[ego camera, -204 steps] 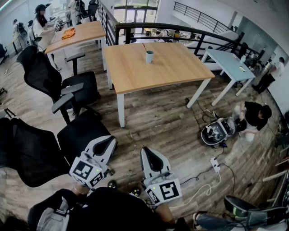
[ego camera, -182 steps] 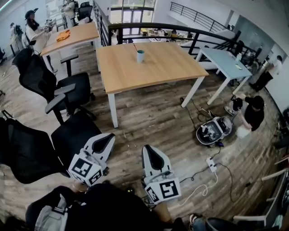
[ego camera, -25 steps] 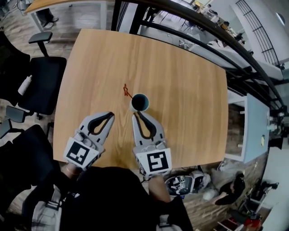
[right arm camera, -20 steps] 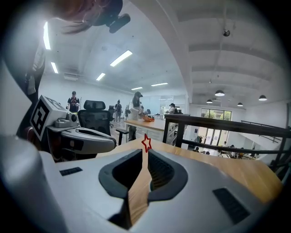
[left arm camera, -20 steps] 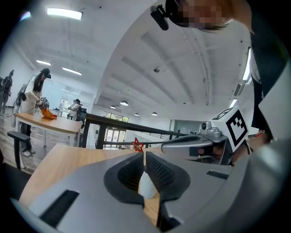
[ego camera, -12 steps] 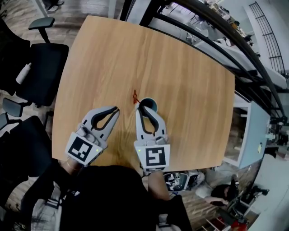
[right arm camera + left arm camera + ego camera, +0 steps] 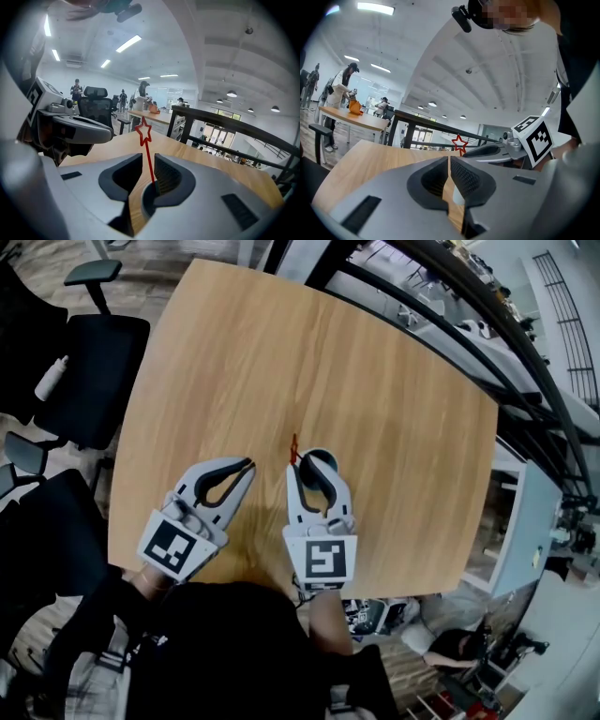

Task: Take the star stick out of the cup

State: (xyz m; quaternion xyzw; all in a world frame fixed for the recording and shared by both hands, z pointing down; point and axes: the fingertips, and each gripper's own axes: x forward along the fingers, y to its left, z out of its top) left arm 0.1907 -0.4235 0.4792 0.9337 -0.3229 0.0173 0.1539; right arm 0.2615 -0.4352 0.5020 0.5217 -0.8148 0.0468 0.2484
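A teal cup point(image 7: 324, 461) stands on the wooden table point(image 7: 394, 399), half hidden under my right gripper point(image 7: 312, 457). The red star stick point(image 7: 293, 450) leans out of it to the left. In the right gripper view the stick point(image 7: 146, 154) rises out of the cup point(image 7: 148, 199) between the pads of my right gripper point(image 7: 148, 160), which is slightly open; a gap shows on both sides. My left gripper point(image 7: 247, 465) hovers just left of the cup, shut and empty point(image 7: 449, 161). From it the star point(image 7: 459, 143) shows beside the right gripper point(image 7: 487, 151).
Black office chairs point(image 7: 94, 352) stand left of the table, one with a white bottle point(image 7: 49, 379) on its seat. A black railing point(image 7: 441, 296) runs behind the far edge. A pale blue table point(image 7: 520, 521) is at the right. People stand by a distant table point(image 7: 351, 119).
I have walked up to the table. In the last second my right gripper moved forward over the cup, and its jaws now stand round the stick. The left gripper stayed shut beside it.
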